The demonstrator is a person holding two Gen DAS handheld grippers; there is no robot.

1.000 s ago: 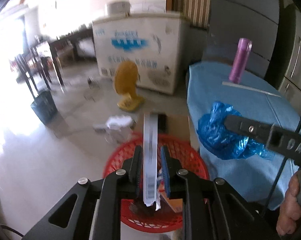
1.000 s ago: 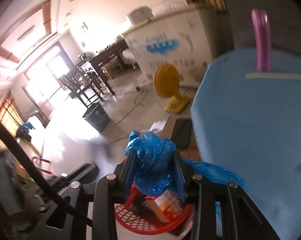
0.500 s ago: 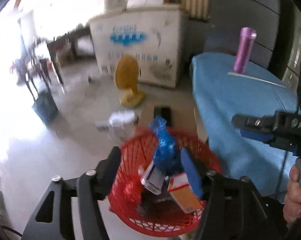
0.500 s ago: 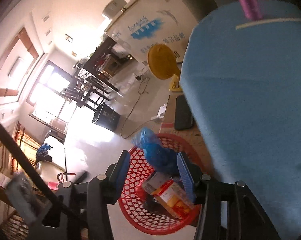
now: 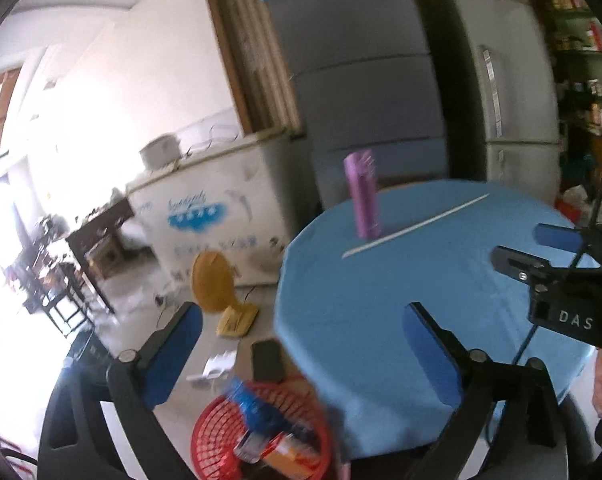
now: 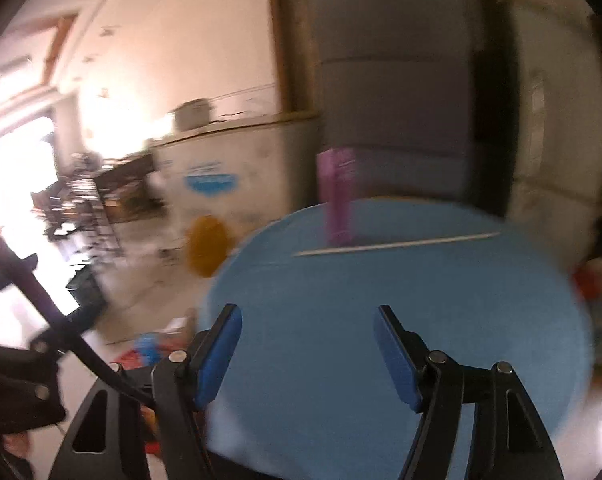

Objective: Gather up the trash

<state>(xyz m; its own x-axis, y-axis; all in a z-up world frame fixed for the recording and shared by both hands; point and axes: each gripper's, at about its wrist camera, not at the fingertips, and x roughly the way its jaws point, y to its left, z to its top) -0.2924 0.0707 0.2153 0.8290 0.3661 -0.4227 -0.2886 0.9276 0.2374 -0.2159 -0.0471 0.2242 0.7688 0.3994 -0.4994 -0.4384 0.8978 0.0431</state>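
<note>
A red mesh basket [image 5: 217, 436] stands on the floor beside the round blue table [image 5: 441, 292]. It holds a crumpled blue plastic bag [image 5: 257, 404] and small boxes [image 5: 285, 454]. My left gripper [image 5: 301, 348] is open and empty, raised above the basket and the table's left edge. My right gripper [image 6: 307, 352] is open and empty over the table [image 6: 401, 280]; it also shows at the right of the left wrist view [image 5: 557, 256]. A sliver of the basket [image 6: 135, 356] shows in the blurred right wrist view.
A purple bottle [image 5: 363, 196] and a long white stick [image 5: 417, 226] are on the table's far side. A yellow fan [image 5: 215, 294], a dark flat device [image 5: 267, 360] and white paper [image 5: 217, 366] are on the floor. A white chest freezer [image 5: 209, 216] and grey fridges [image 5: 365, 92] stand behind.
Both grippers opened and dropped their trash, the flat packet and the blue bag, into the red basket. Both then lifted and swung toward the table.
</note>
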